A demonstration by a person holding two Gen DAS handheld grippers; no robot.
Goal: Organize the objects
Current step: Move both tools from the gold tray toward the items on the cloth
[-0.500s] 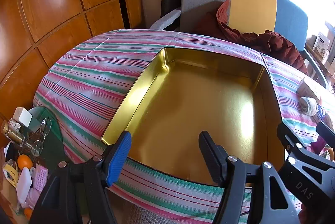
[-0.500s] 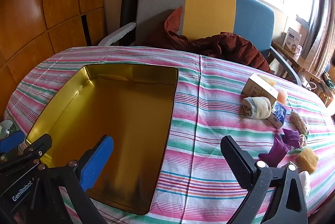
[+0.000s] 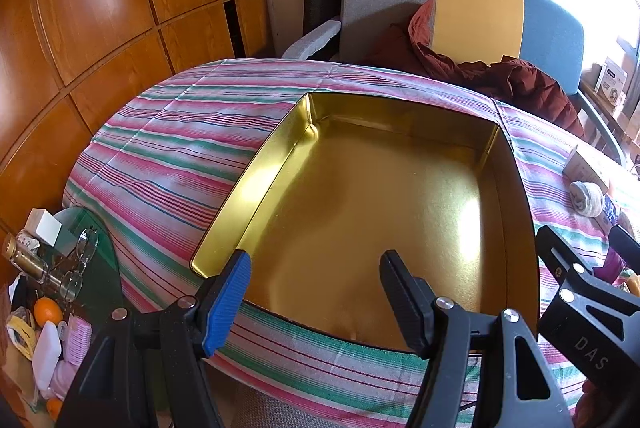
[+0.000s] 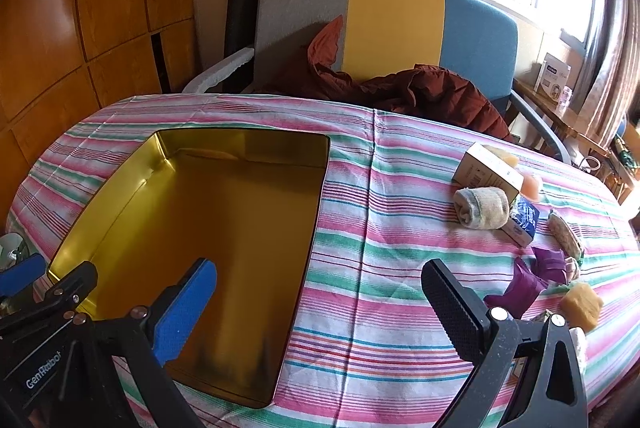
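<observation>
A wide gold tin (image 3: pixel 248 183) (image 4: pixel 120 179) lies open on the striped tablecloth with nothing inside. My left gripper (image 3: pixel 316 268) hovers open over the tin's near edge, nothing between its fingers. My right gripper (image 4: pixel 320 276) stands wide open above the cloth by the tin's right wall, holding nothing. At the table's right lie a rolled grey sock (image 4: pixel 482 207) (image 3: pixel 587 197), a tan carton (image 4: pixel 486 169), a blue-and-white box (image 4: pixel 522 224), a purple object (image 4: pixel 528 284), an orange-yellow block (image 4: pixel 582 304) and a patterned pouch (image 4: pixel 564 234).
An armchair (image 4: pixel 396 27) with a rust-red jacket (image 4: pixel 420 91) stands behind the table. Wooden panels (image 3: pixel 100 7) line the left wall. A low glass table (image 3: pixel 72 224) at lower left holds glasses, a bottle and oranges. A windowsill with boxes (image 4: pixel 554 75) is at right.
Both views have shifted only slightly; the grippers hold the same spread and nothing on the table has moved.
</observation>
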